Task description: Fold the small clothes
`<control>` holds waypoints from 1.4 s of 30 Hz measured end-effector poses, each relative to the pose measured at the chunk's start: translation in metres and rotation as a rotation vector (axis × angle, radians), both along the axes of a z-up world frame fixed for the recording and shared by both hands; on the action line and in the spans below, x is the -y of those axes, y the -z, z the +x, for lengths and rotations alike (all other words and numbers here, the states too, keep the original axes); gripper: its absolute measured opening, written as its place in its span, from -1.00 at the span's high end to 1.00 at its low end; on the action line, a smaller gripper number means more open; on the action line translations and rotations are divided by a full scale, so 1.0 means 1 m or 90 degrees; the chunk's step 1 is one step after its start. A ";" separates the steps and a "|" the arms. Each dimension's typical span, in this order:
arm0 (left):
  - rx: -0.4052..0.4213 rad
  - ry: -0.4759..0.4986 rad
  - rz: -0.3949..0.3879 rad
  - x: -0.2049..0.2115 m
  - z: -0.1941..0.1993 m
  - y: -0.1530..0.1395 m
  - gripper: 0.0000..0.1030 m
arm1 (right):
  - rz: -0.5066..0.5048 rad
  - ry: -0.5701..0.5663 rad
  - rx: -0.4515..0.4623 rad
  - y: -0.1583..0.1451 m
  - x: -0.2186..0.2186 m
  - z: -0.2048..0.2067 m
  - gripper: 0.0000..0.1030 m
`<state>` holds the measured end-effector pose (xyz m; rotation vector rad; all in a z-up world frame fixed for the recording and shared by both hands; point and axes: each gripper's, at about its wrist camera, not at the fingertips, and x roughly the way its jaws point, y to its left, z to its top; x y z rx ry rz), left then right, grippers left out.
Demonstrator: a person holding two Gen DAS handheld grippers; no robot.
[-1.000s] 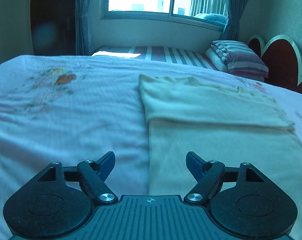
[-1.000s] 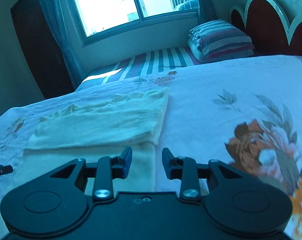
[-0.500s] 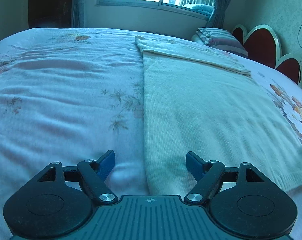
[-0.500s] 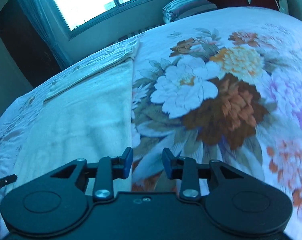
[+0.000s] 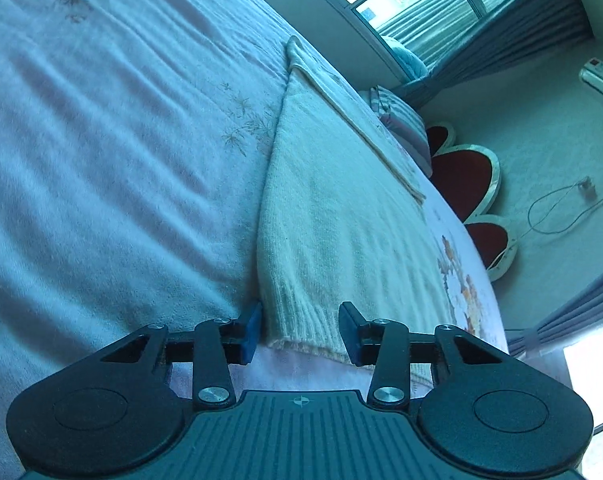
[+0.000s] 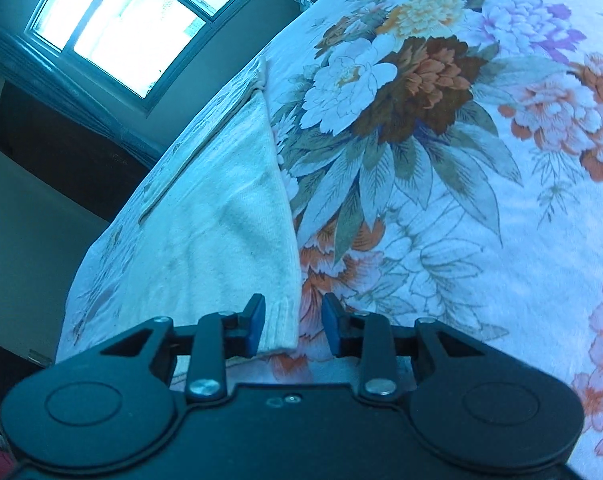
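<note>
A cream knit sweater [image 5: 341, 220] lies flat on the bed, its far end folded back on itself. In the left wrist view its near left hem corner sits between the jaws of my left gripper [image 5: 301, 330], which are closing. The pads stand apart and the ribbed hem is not pinched. In the right wrist view the same sweater [image 6: 221, 220] shows its near right hem corner between the jaws of my right gripper [image 6: 293, 328]. The gap there is narrow, and the right pad is clear of the cloth.
A floral bedspread [image 6: 461, 200] covers the bed on both sides of the sweater. A striped pillow [image 5: 401, 120] and a red scalloped headboard [image 5: 469, 172] lie beyond it. A bright window [image 6: 121, 28] is at the far wall.
Both grippers have drawn back from the sweater's folded far end to its near hem and rolled. The left jaws have narrowed around the hem corner. The right jaws narrowed slightly.
</note>
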<state>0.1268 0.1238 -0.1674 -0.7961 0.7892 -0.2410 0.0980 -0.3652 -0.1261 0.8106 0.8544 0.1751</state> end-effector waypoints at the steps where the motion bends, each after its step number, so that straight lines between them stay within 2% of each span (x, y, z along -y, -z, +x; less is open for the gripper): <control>1: -0.001 -0.007 -0.021 -0.002 -0.003 0.005 0.19 | 0.013 0.004 -0.002 0.002 0.002 -0.002 0.40; 6: -0.003 -0.017 -0.071 -0.007 -0.001 0.016 0.19 | 0.053 0.019 -0.011 0.006 0.008 -0.002 0.44; 12: -0.002 -0.001 -0.068 -0.003 0.007 0.015 0.19 | 0.100 -0.009 -0.019 0.014 0.006 0.003 0.43; 15: 0.009 0.021 -0.077 0.002 0.017 0.012 0.19 | 0.101 -0.010 -0.014 0.014 0.005 0.006 0.46; 19: 0.008 0.037 -0.060 0.012 0.022 0.012 0.19 | 0.103 -0.010 -0.015 0.017 0.003 0.009 0.56; 20: 0.007 0.034 -0.058 0.012 0.023 0.012 0.28 | 0.102 -0.011 -0.015 0.017 0.003 0.010 0.61; 21: 0.004 0.029 -0.057 0.011 0.022 0.013 0.51 | 0.101 -0.013 -0.015 0.018 0.002 0.012 0.65; 23: -0.009 0.018 -0.059 0.007 0.020 0.020 0.78 | 0.101 -0.015 -0.016 0.018 0.002 0.012 0.68; 24: -0.014 0.014 -0.062 0.005 0.019 0.023 0.81 | 0.102 -0.017 -0.017 0.018 0.002 0.013 0.69; 29: 0.001 0.020 -0.062 0.005 0.021 0.026 0.81 | 0.103 -0.016 -0.017 0.021 0.000 0.021 0.74; 31: 0.011 0.018 -0.079 0.004 0.021 0.031 0.81 | 0.103 -0.022 -0.015 0.023 -0.001 0.025 0.80; 32: 0.012 0.014 -0.080 0.004 0.021 0.034 0.82 | 0.097 -0.025 -0.016 0.024 -0.002 0.026 0.88; 34: 0.018 0.000 -0.090 0.002 0.017 0.036 0.90 | 0.084 -0.032 -0.010 0.022 -0.004 0.028 0.89; 37: 0.026 -0.017 -0.080 0.002 0.013 0.032 0.92 | 0.039 -0.046 0.008 0.011 -0.010 0.025 0.90; 42: 0.046 -0.042 -0.109 -0.005 0.007 0.028 0.92 | -0.002 -0.065 0.044 -0.011 -0.018 0.026 0.90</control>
